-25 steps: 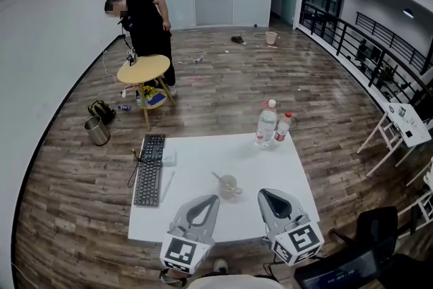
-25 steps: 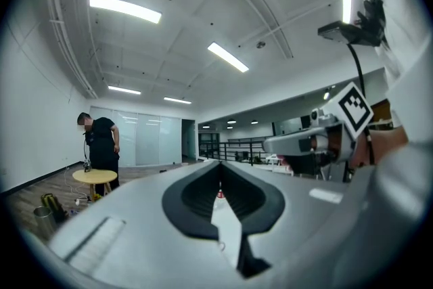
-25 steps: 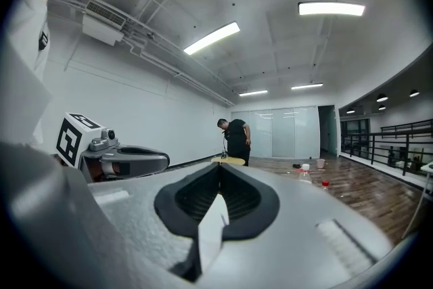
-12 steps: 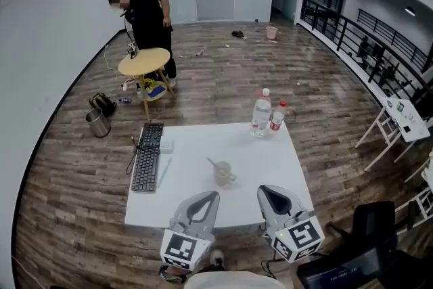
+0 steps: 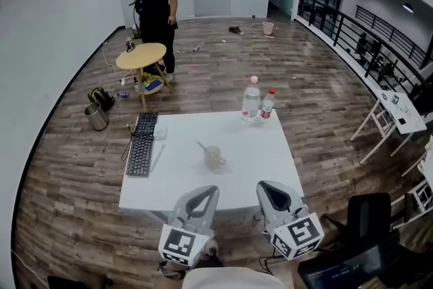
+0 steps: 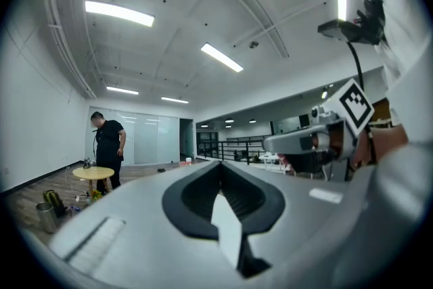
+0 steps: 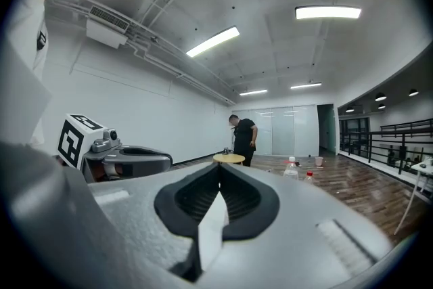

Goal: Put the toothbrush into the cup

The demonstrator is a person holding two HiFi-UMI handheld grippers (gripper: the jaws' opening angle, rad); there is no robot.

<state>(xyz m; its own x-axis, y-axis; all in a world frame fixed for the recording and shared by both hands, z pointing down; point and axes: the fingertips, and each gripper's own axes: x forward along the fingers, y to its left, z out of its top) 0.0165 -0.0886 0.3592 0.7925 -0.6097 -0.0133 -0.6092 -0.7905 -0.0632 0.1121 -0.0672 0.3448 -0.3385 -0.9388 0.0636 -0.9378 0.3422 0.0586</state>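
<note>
Left tongs [image 5: 205,191] and right tongs [image 5: 268,186] held level, jaws together, seemingly empty.

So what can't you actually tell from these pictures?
- Cup, head view: too small to tell which end of the stick in it, probably the toothbrush, points up.
- Table top, both gripper views: hidden behind the grey bodies of the left gripper and right gripper.
- Bottles, head view: labels too small to read.
- Person by the round table, head view: too small to see what the hands do.

Toothbrush [image 5: 203,147] aslant in cup [image 5: 214,159]
</note>
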